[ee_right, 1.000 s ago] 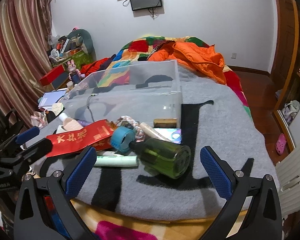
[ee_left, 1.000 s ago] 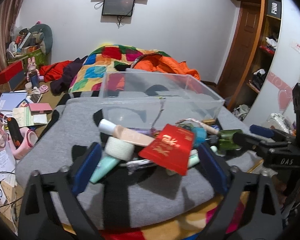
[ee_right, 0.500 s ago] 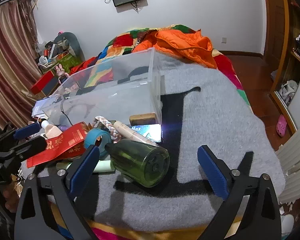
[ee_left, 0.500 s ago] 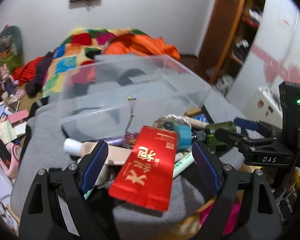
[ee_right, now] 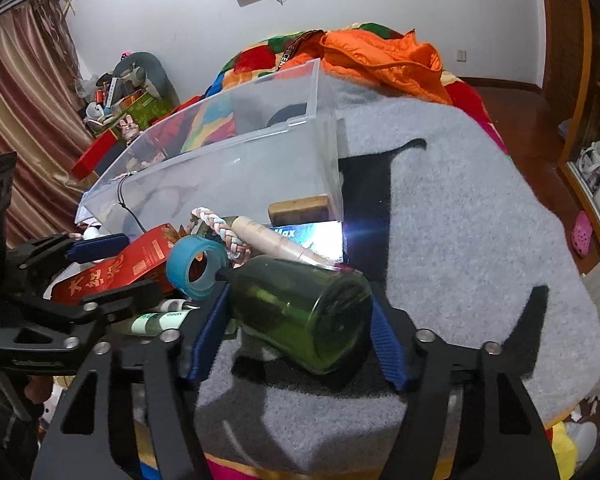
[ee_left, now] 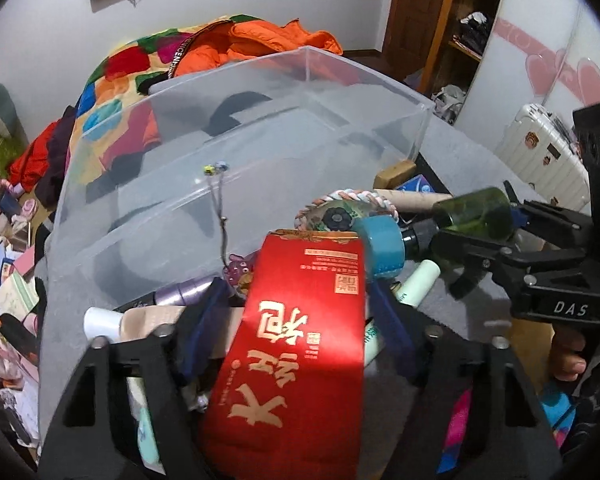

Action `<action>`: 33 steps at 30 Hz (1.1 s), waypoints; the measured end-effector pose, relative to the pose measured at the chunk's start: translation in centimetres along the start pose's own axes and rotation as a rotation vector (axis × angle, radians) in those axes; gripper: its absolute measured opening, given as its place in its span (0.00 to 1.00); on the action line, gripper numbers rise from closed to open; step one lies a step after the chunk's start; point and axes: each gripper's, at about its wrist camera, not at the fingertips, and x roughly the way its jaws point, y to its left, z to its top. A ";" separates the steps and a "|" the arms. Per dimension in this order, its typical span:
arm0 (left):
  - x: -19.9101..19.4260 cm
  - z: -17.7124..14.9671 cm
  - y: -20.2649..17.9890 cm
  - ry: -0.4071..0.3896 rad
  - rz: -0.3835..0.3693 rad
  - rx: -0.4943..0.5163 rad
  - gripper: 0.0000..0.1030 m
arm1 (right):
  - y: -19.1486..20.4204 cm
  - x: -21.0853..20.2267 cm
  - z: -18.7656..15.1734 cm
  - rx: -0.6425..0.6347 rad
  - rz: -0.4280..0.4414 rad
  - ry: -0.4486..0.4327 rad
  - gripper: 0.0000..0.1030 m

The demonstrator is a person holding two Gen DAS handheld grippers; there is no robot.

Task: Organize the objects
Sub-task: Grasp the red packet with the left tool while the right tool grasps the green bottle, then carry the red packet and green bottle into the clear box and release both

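A red box with gold characters (ee_left: 300, 344) lies between the fingers of my left gripper (ee_left: 296, 320), whose blue pads press its sides. It also shows in the right wrist view (ee_right: 116, 270). A green glass bottle (ee_right: 304, 312) lies on its side between the pads of my right gripper (ee_right: 300, 328), which is closed on it. The bottle also shows in the left wrist view (ee_left: 476, 212). A clear plastic bin (ee_left: 236, 152) stands empty behind the pile on the grey blanket (ee_right: 460, 208).
The pile holds a blue tape roll (ee_right: 198, 266), a braided rope (ee_right: 220, 226), cream tubes (ee_right: 276, 242), a green tube (ee_right: 160, 322) and a wooden block (ee_right: 300, 208). Colourful bedding and an orange jacket (ee_right: 384, 56) lie behind the bin. Clutter fills the left side.
Both grippers have moved forward and closed: the left onto the red box, the right onto the green bottle. Both were open and further back before.
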 end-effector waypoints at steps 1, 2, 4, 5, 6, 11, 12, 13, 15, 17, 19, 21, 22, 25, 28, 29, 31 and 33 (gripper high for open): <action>0.0 -0.1 -0.1 -0.005 -0.004 0.002 0.54 | 0.1 -0.1 0.0 -0.003 -0.006 -0.006 0.60; 0.0 -0.1 -0.2 -0.009 -0.010 0.001 0.52 | 0.2 -0.2 -0.1 -0.009 -0.013 -0.012 0.60; -0.4 -0.5 -0.3 -0.031 -0.018 -0.007 0.52 | 0.3 -0.4 -0.1 -0.019 -0.023 -0.022 0.59; -0.6 -0.5 -0.3 -0.039 -0.019 -0.007 0.52 | 0.4 -0.6 -0.1 -0.022 -0.025 -0.026 0.59; -0.8 -0.6 -0.4 -0.048 -0.017 -0.005 0.52 | 0.4 -0.8 -0.1 -0.025 -0.030 -0.031 0.59; -2.6 -1.0 -0.5 -0.104 -0.021 -0.011 0.52 | 0.2 -2.2 0.1 -0.034 -0.049 -0.058 0.59; -3.0 -1.1 -0.5 -0.115 -0.024 -0.018 0.52 | 0.2 -2.5 0.2 -0.036 -0.051 -0.066 0.59; -3.4 -1.1 -0.4 -0.124 -0.024 -0.024 0.52 | 0.3 -2.9 0.3 -0.039 -0.055 -0.076 0.59; -4.4 -1.1 -0.1 -0.149 -0.025 -0.042 0.52 | 0.4 -3.6 0.5 -0.044 -0.057 -0.096 0.59; -5.5 -1.0 0.3 -0.178 -0.028 -0.061 0.52 | 0.5 -4.1 1.0 -0.048 -0.051 -0.114 0.59; -6.5 -0.9 0.6 -0.212 -0.017 -0.075 0.52 | 0.7 -4.6 1.4 -0.052 -0.036 -0.130 0.59; -7.2 -0.8 1.0 -0.236 -0.008 -0.087 0.52 | 1.0 -5.0 1.9 -0.060 -0.028 -0.147 0.59; -7.6 -0.7 1.4 -0.250 0.000 -0.098 0.52 | 1.2 -5.3 2.2 -0.065 -0.026 -0.158 0.59; -8.2 -0.3 2.4 -0.275 0.012 -0.130 0.52 | 1.9 -5.7 3.3 -0.082 -0.009 -0.186 0.59; -8.5 0.1 3.6 -0.289 0.031 -0.163 0.52 | 2.6 -5.8 4.5 -0.111 -0.011 -0.211 0.59; -8.5 0.3 4.0 -0.292 0.035 -0.172 0.52 | 2.9 -5.8 4.8 -0.120 -0.014 -0.219 0.59; -8.6 0.8 4.9 -0.298 0.043 -0.192 0.52 | 3.4 -5.5 5.7 -0.133 -0.013 -0.233 0.59; -8.7 1.3 5.7 -0.307 0.058 -0.207 0.52 | 3.6 -4.9 6.6 -0.133 -0.009 -0.233 0.59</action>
